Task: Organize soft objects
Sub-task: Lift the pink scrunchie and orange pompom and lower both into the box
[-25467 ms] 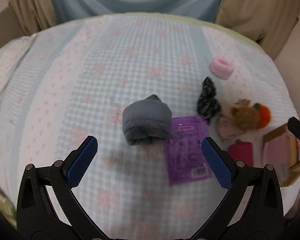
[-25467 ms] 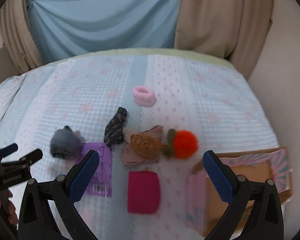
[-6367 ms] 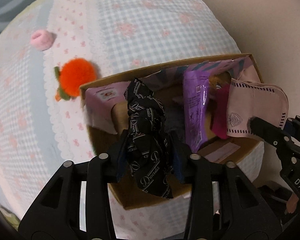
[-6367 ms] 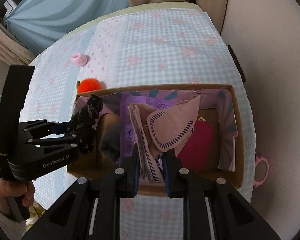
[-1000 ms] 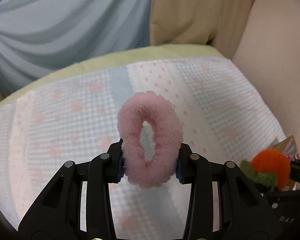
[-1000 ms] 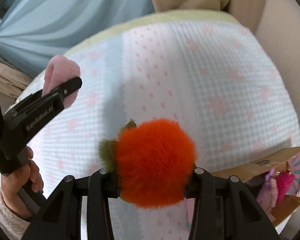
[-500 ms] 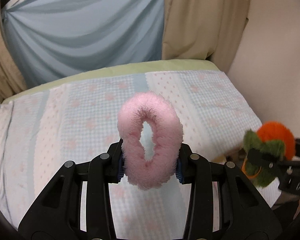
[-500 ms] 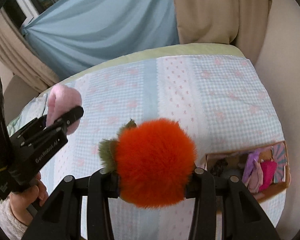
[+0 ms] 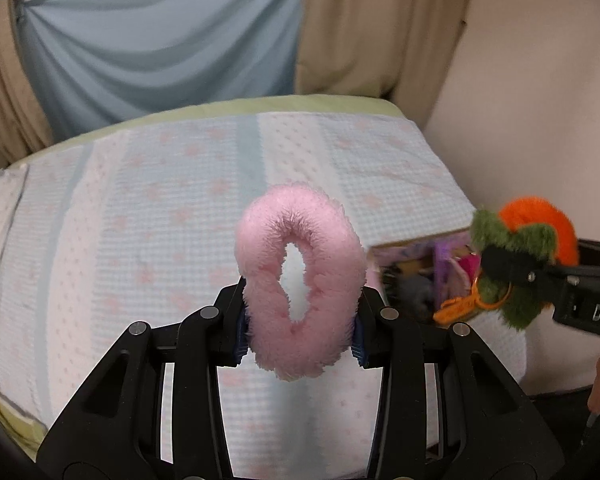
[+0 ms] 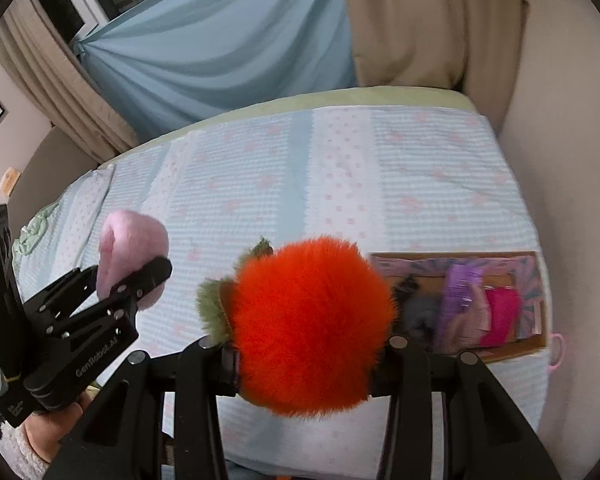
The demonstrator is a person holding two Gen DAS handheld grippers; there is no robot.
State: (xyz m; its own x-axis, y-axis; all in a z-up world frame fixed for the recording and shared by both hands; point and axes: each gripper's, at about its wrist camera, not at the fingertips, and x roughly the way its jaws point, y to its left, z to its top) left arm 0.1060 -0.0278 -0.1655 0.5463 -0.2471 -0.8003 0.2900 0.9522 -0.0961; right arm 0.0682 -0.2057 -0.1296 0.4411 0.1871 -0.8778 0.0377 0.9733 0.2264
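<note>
A fluffy pink ring [image 9: 300, 276] stands upright between the pads of my left gripper [image 9: 300, 334], which is shut on it well above the bed. My right gripper [image 10: 306, 354] is shut on an orange pompom with green leaves [image 10: 312, 324]; in the left wrist view that pompom [image 9: 536, 228] hangs at the right edge with an orange clasp under it. The pink ring [image 10: 134, 254] and left gripper [image 10: 140, 280] show at the left of the right wrist view. A cardboard box [image 10: 512, 354] with soft items inside sits at the bed's right edge, below both grippers.
The bed carries a pale blue and pink checked cover [image 9: 160, 208]. Blue and beige curtains [image 9: 180, 48] hang behind it and a beige wall [image 9: 540, 100] runs along the right. A pink loop [image 10: 558, 350] lies beside the box. A person's hand [image 10: 48, 436] holds the left gripper.
Both grippers have risen away from the bed with their loads still gripped. More of the bed and curtains shows, and the box has come into sight at the right.
</note>
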